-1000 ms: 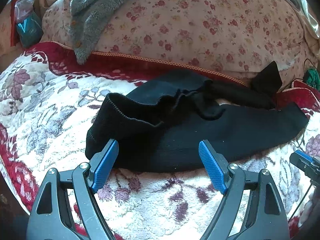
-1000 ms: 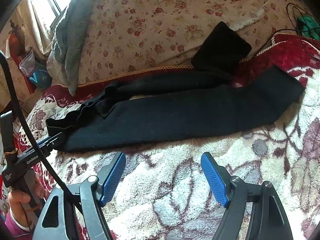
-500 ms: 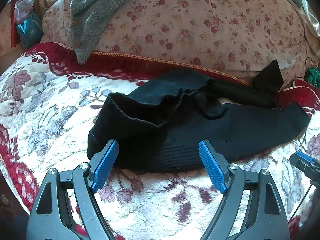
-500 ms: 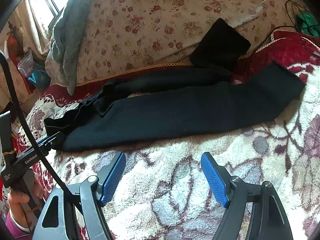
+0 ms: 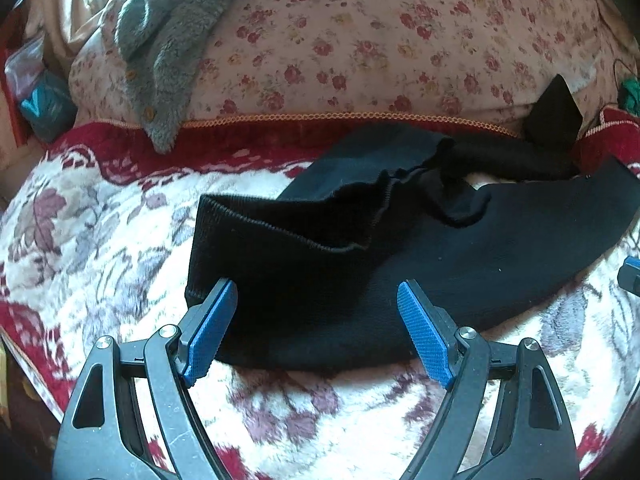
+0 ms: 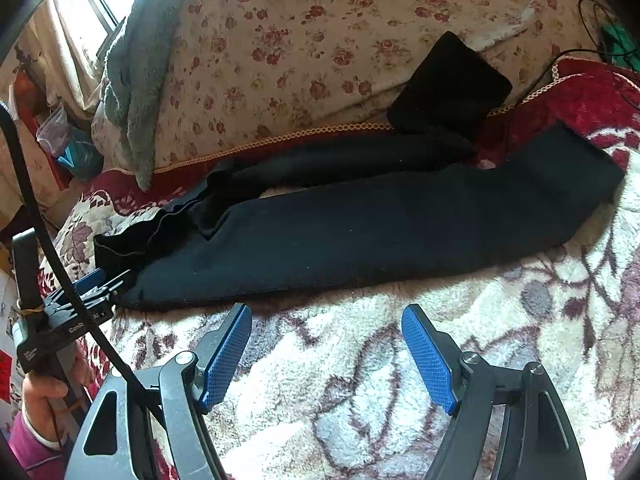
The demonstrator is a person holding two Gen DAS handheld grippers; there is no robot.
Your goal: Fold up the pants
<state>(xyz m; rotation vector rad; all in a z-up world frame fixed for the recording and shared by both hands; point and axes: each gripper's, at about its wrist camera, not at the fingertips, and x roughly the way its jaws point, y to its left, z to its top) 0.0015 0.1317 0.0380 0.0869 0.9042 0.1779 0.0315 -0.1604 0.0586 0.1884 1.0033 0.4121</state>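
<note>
Black knit pants (image 5: 360, 264) lie stretched across a floral fleece blanket (image 5: 100, 240), waistband at the left, legs running right. My left gripper (image 5: 316, 328) is open, its blue pads straddling the near edge of the waistband end, low over it. In the right wrist view the pants (image 6: 380, 228) lie beyond my right gripper (image 6: 326, 354), which is open and empty over the blanket (image 6: 360, 400), short of the near leg. The far leg's end (image 6: 448, 84) rests up against the pillow. The left gripper's body (image 6: 80, 304) shows at the waistband.
A flowered pillow (image 5: 380, 40) lies behind the pants with a grey fleece garment (image 5: 172, 36) draped on it. A black cable (image 6: 40, 216) crosses the left of the right wrist view. A green object and wires (image 6: 616, 40) lie at the far right. Clutter (image 5: 36, 96) sits at the far left.
My left gripper has moved forward so its pads now reach over the waistband edge. My right gripper has edged slightly closer to the pants. Both stay open.
</note>
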